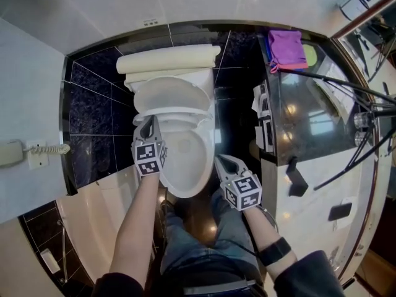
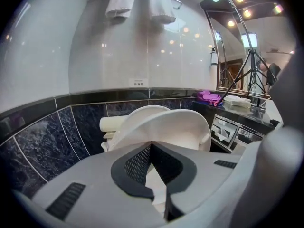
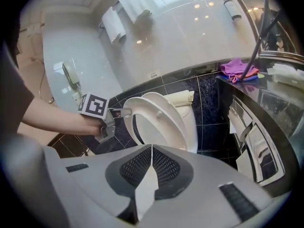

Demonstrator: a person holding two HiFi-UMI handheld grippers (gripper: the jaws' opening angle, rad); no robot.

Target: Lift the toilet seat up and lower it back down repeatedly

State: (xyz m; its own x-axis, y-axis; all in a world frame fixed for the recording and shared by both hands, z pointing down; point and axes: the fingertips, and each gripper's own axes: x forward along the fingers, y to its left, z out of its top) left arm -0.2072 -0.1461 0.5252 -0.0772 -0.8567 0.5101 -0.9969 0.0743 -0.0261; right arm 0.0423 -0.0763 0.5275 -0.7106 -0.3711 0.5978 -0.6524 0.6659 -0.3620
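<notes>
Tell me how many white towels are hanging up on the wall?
2. The left towel and the right towel hang side by side high on the white wall; more could be hidden outside the picture.

Toilet bowl (image 1: 185,159) stands centre against the tiled wall (image 1: 93,98), tank (image 1: 167,59) behind it; toilet seat (image 2: 166,127) tilted up over the bowl, lid (image 2: 147,109) behind it; left gripper (image 1: 147,121) at the seat's left edge; right gripper (image 1: 224,159) right of the bowl's front; counter (image 1: 309,122) along the right, cloth (image 1: 286,47) on its far end; wall phone (image 1: 9,153) far left.
</notes>
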